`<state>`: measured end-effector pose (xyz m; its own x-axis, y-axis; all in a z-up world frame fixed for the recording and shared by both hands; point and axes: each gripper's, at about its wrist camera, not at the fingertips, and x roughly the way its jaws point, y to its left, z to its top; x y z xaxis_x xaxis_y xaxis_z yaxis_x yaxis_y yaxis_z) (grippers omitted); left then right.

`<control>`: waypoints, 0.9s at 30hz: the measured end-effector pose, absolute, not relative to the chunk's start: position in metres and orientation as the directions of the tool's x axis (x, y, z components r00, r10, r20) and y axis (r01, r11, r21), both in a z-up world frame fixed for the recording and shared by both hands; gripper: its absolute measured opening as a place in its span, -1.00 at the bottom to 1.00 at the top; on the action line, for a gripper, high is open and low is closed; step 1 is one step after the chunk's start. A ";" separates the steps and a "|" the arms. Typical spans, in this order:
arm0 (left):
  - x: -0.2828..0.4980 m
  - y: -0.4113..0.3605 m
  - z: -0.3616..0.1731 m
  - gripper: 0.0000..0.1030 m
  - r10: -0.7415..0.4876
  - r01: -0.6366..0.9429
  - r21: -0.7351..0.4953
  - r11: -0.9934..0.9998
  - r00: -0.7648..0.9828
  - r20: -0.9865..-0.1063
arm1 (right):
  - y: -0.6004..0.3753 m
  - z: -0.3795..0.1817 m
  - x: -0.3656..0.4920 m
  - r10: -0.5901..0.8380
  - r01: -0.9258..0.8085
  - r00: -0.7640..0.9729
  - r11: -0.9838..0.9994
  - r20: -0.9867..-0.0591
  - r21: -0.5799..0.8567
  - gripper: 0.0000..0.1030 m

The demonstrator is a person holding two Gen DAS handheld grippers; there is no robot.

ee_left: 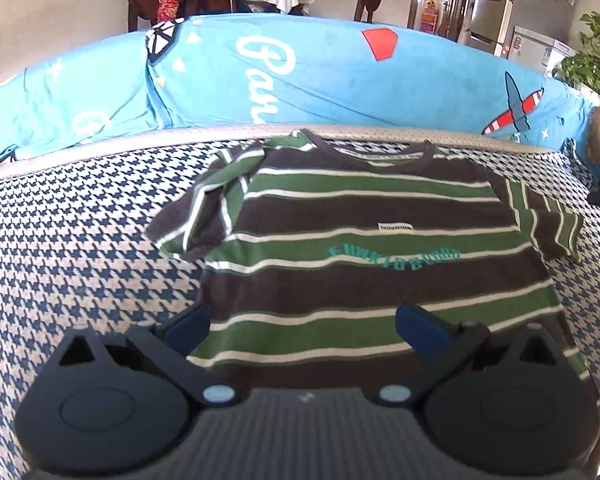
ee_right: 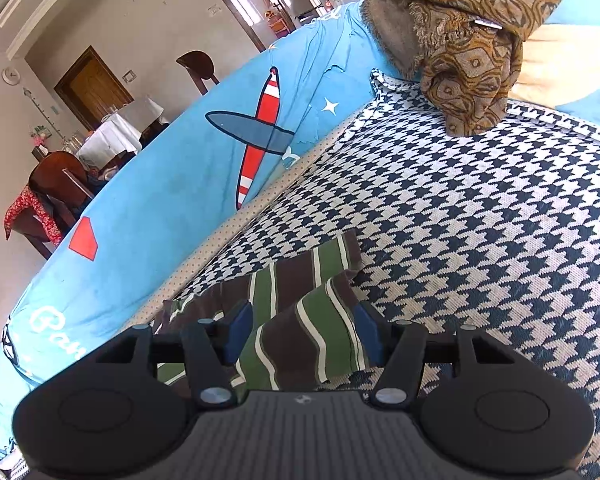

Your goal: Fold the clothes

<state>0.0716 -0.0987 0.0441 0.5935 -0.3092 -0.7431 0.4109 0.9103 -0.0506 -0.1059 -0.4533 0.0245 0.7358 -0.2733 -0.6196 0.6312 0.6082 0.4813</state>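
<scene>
- My left gripper [ee_left: 302,322]: jaws wide apart over the striped shirt [ee_left: 364,240] hem, gripping nothing.
- My right gripper [ee_right: 302,330]: jaws parted astride its sleeve [ee_right: 312,320] (contact unclear).
- Shirt flat on houndstooth cushion [ee_left: 80,240].

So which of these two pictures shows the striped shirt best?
The left wrist view: the striped shirt lies spread out there, collar, both sleeves and chest lettering visible. The right wrist view shows only one sleeve up close.

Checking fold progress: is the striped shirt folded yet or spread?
Mostly spread: the striped shirt lies flat on the houndstooth cover, only one sleeve flipped inward.
</scene>
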 end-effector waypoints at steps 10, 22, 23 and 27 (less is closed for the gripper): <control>0.076 -0.063 0.064 1.00 -0.250 0.336 -0.022 0.942 0.656 -0.712 | -0.455 0.011 -0.112 -0.199 0.612 0.712 0.646 -0.673 0.456 0.27; 0.100 -0.025 0.069 1.00 -0.144 0.162 -0.042 0.986 0.695 -0.704 | -0.460 -0.022 -0.101 -0.100 0.648 0.691 0.525 -0.716 0.552 0.27; 0.101 -0.024 0.068 1.00 -0.140 0.157 -0.042 0.987 0.694 -0.706 | -0.460 -0.022 -0.099 -0.111 0.649 0.695 0.523 -0.710 0.553 0.27; 0.100 -0.030 0.061 1.00 -0.139 0.180 -0.020 0.983 0.682 -0.718 | -0.456 -0.024 -0.092 -0.157 0.658 0.701 0.520 -0.696 0.545 0.27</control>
